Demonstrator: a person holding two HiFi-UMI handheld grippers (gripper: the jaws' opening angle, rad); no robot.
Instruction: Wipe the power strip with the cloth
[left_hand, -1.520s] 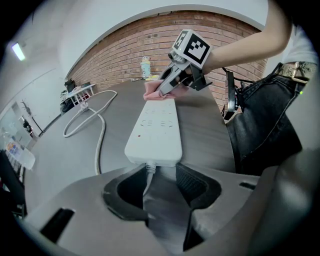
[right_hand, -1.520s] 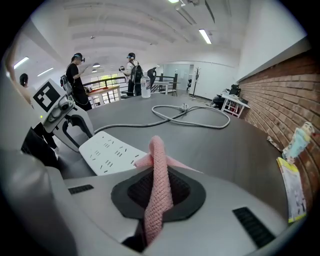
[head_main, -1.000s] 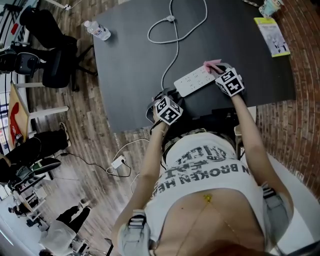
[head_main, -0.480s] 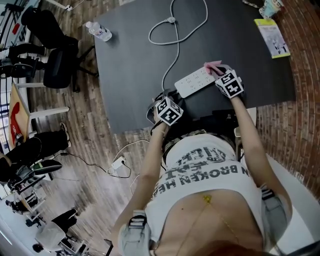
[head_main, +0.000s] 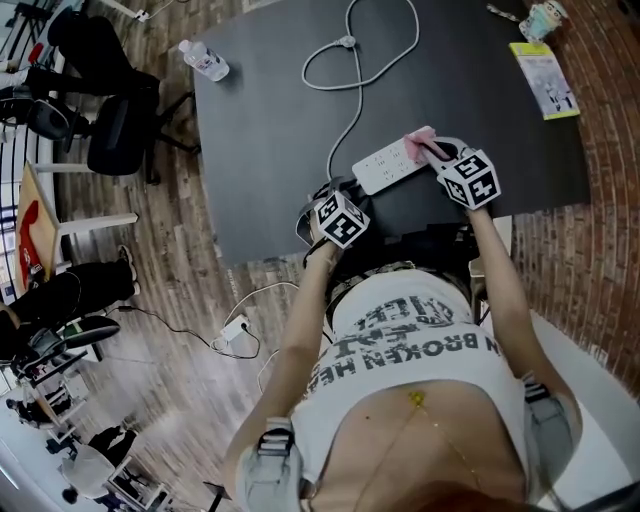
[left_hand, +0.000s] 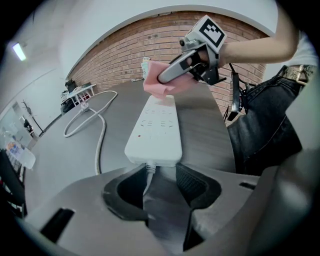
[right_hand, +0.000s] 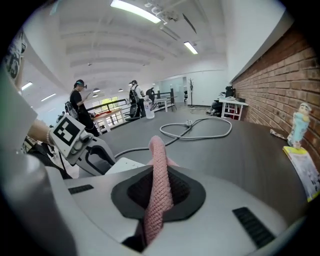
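Note:
A white power strip (head_main: 388, 165) lies on the dark table (head_main: 270, 120), and its white cable (head_main: 350, 95) loops away to the far side. A pink cloth (head_main: 420, 139) rests on the strip's right end, with my right gripper (head_main: 438, 152) shut on it. In the right gripper view the cloth (right_hand: 159, 185) stands pinched between the jaws. My left gripper (head_main: 340, 190) sits at the strip's (left_hand: 152, 129) near left end. Its jaws stand open on either side of the cable (left_hand: 148, 176) where it leaves the strip, without pressing on it.
A water bottle (head_main: 205, 60) lies at the table's far left corner. A yellow-edged booklet (head_main: 545, 75) and a small figure (head_main: 545, 15) sit at the far right. Office chairs (head_main: 100, 120) stand left of the table. A brick wall (head_main: 600, 100) runs along the right.
My right gripper has slid a little to the right and nearer with the cloth over the strip's end. The left gripper has stayed where it was.

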